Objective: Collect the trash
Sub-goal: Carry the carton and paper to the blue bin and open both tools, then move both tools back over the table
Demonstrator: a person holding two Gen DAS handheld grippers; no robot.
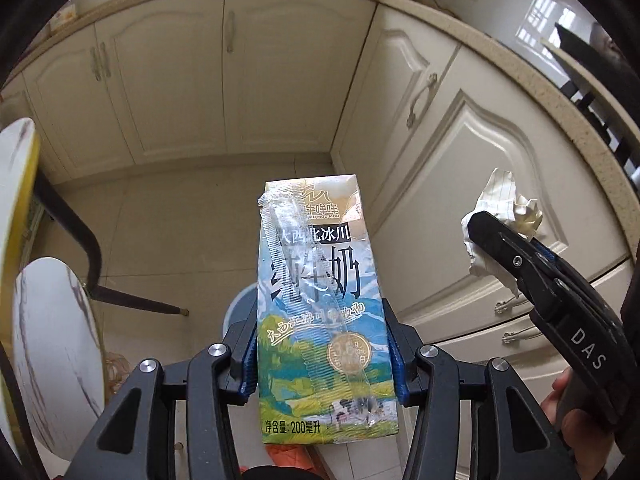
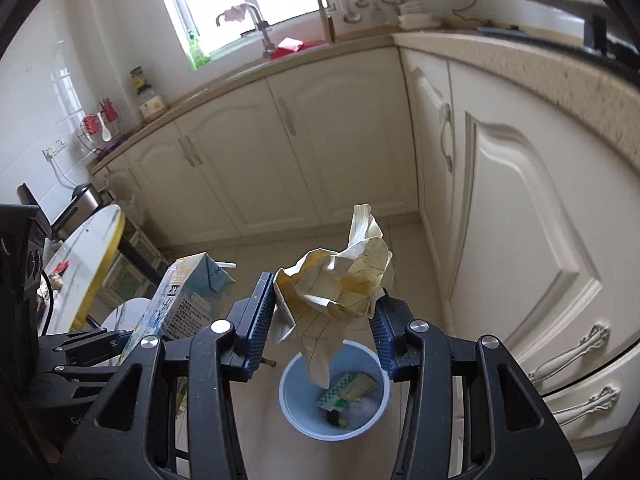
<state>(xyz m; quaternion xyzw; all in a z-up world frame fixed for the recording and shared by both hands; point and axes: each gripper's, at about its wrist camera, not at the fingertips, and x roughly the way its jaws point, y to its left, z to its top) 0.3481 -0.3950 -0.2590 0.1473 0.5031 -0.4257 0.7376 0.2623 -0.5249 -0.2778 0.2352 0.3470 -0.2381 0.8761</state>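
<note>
The left gripper has its jaws about half open, clamped on the sides of a milk carton that stands upright between the blue pads; the carton hangs in the air above the kitchen floor. To its right, the right gripper holds its jaws a little narrower, clenched on a crumpled sheet of lined paper, whose loose tail dangles over a light blue trash bin on the floor. The bin already contains small packets and scraps.
</note>
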